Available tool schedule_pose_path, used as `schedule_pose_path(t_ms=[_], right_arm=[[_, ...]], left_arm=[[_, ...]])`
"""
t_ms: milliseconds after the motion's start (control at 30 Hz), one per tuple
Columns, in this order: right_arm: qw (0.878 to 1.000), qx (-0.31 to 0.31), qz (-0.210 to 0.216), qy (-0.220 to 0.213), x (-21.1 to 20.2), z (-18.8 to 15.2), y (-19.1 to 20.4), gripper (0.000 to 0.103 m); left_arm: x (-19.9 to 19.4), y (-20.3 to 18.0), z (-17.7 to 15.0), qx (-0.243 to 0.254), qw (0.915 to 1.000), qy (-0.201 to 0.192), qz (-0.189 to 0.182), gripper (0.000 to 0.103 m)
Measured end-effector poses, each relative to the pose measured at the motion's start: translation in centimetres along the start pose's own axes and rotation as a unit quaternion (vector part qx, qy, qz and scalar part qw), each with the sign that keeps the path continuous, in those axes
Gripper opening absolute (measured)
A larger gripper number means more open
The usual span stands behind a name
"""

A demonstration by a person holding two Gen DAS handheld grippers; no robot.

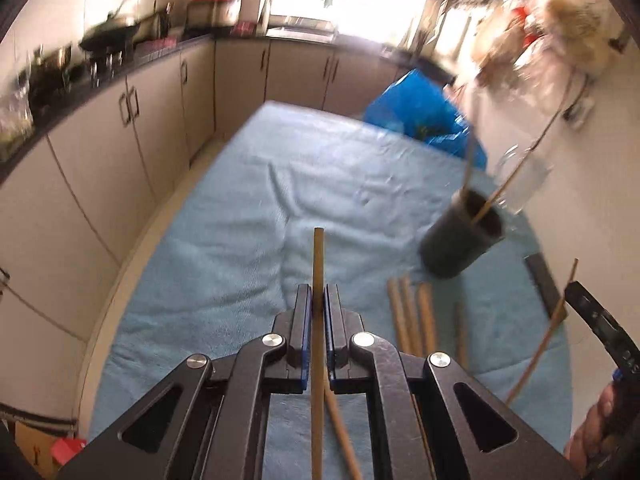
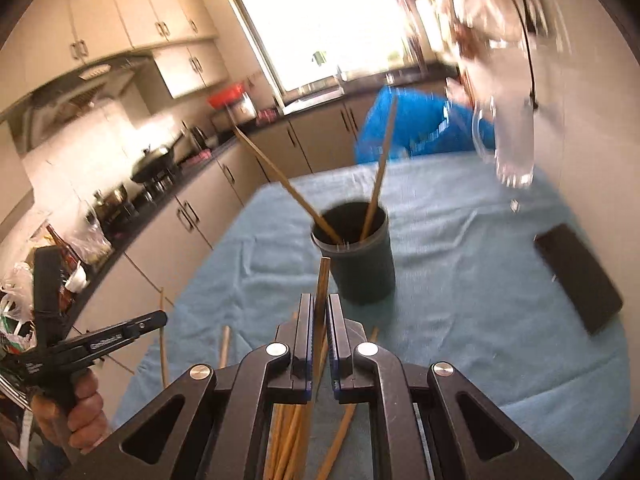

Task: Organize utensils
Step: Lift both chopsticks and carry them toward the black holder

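Left hand-held gripper point(image 1: 318, 300): clamped on one chopstick point(image 1: 318, 256).
Right hand-held gripper point(image 2: 319, 312): clamped on another.
Handling: probably light, stiff, slippery; gripped mid-shaft.

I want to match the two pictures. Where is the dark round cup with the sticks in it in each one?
Left wrist view: the dark round plastic cup sits at the right, tilted by the lens, beyond loose wooden chopsticks.
Right wrist view: it stands just right of centre, past the fingers.
Shared landmark: the blue plastic bag behind the table.
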State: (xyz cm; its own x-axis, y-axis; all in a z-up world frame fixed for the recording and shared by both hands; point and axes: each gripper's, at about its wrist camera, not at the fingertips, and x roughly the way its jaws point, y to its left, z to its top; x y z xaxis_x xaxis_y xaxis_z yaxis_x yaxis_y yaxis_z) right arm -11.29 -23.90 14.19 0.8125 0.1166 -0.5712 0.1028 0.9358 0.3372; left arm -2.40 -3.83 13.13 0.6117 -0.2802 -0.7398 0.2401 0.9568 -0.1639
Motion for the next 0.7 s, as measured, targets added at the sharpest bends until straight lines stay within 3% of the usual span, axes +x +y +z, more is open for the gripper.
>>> schedule_pose_path(t_ms=[267, 700], right_arm=[[0.998, -0.021, 0.005, -0.053, -3.9, 0.4, 1.4, 0.006], [0.997, -0.013, 0.009, -0.076, -5.7, 0.5, 1.0, 0.006]], left_arm=[[-5.2, -2.0, 0.4, 0.016, 0.9983, -0.052, -0.019, 0.006], [-7.3, -3.6, 0.6, 0.026, 0.9971, -0.068, -0.024, 0.006]])
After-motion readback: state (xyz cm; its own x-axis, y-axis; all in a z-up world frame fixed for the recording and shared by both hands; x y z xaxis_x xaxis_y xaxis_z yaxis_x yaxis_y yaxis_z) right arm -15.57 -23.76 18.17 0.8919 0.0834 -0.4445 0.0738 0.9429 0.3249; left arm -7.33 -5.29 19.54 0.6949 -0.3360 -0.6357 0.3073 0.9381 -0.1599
